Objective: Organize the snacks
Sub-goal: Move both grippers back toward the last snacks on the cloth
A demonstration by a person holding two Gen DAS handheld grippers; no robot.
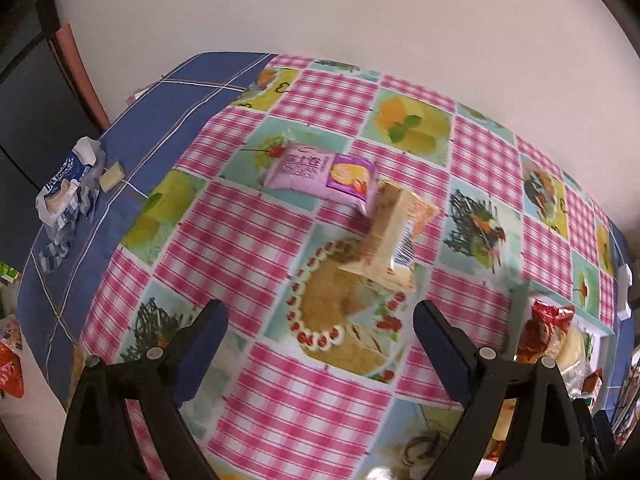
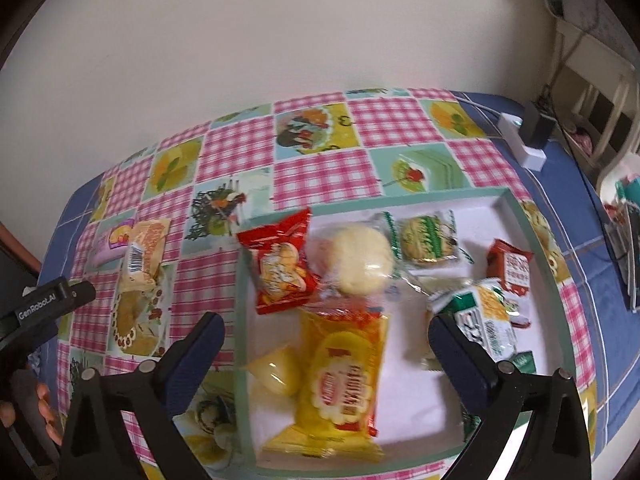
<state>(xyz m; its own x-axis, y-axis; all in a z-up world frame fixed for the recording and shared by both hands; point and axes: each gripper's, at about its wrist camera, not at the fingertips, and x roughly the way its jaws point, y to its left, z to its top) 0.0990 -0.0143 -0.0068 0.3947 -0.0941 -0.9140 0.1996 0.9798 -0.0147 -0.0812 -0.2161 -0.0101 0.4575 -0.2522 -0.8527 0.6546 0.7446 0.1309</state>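
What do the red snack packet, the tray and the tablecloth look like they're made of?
Red snack packet: glossy plastic film, judging by its crinkles and sheen.
Tray: probably rigid plastic or enamelled metal, with a smooth white floor and pale green rim.
Tablecloth: likely wipeable vinyl, printed and faintly shiny.

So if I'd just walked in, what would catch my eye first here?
Probably the loud pink-checked tablecloth with its fruit pictures. Next, the white tray on its right side, heaped with bright wrapped snacks, a yellow packet nearest. Left of the tray, a purple packet and a beige packet lie overlapping.
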